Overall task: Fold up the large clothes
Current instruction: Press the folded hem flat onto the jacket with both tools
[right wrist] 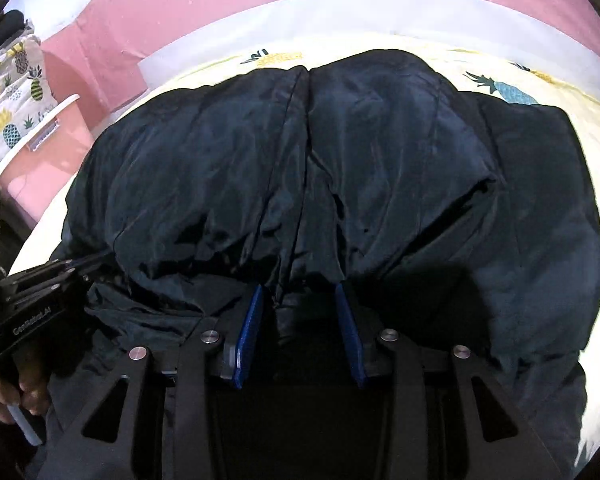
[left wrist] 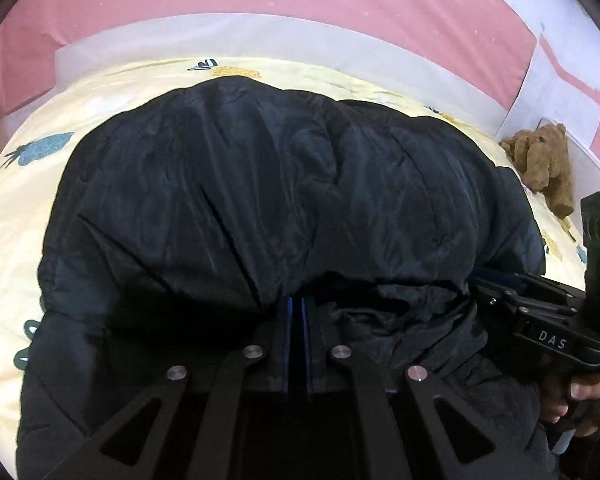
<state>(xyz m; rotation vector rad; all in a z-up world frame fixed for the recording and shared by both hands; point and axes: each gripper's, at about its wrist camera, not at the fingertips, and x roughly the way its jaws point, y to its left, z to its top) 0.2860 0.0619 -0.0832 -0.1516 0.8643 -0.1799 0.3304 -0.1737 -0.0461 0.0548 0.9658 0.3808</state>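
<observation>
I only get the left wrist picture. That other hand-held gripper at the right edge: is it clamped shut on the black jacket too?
Observer: No. In the right wrist view the right hand-held gripper has its blue pads apart, with a fold of the black jacket between them.
Visitor: Anything beside the bed there?
Observer: A pink box stands at the picture's left, beside the bed.
Visitor: And above it?
Observer: A pineapple-print cloth hangs there.
</observation>
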